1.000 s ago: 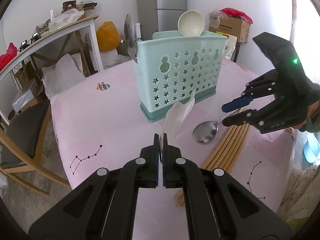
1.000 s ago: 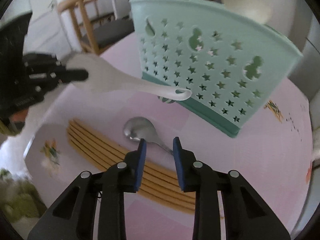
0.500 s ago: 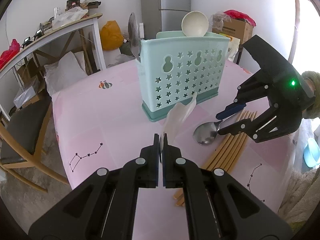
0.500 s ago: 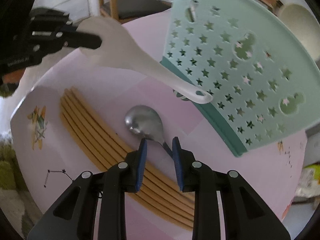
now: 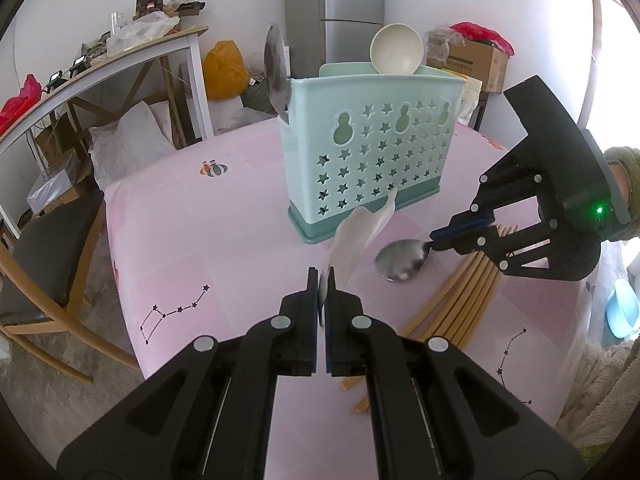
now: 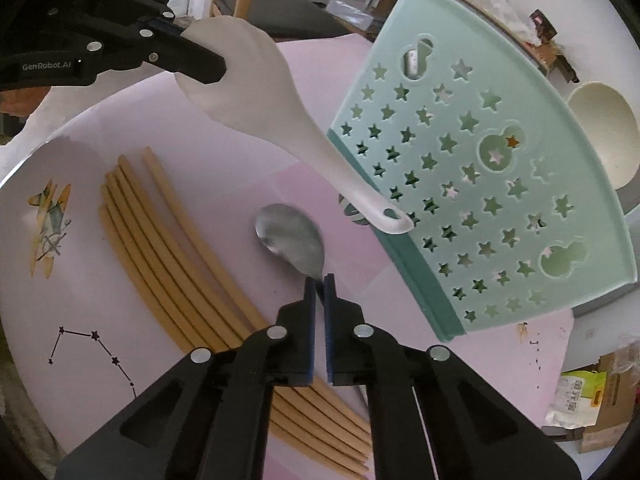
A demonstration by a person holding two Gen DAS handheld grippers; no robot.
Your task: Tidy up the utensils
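Note:
My left gripper (image 5: 321,280) is shut on the blade of a white rice paddle (image 5: 360,236), held above the pink table with its handle toward the mint utensil basket (image 5: 372,152); the paddle also shows in the right wrist view (image 6: 280,120). My right gripper (image 6: 319,280) is shut on the neck of a metal spoon (image 6: 292,236) whose bowl (image 5: 402,260) is at the table. Several wooden chopsticks (image 6: 180,264) lie left of the spoon. The basket (image 6: 480,184) holds a cream ladle (image 5: 396,50) and a metal spoon (image 5: 275,68).
The round table has a pink cloth (image 5: 200,216) with star drawings. A wooden chair (image 5: 44,264) stands at the left. A shelf (image 5: 100,76), bags and a cardboard box (image 5: 476,62) are behind the table. A blue bowl (image 5: 622,308) is on the floor at right.
My right gripper has moved in over the metal spoon and closed on its neck. My left gripper holds the paddle as before, with little movement.

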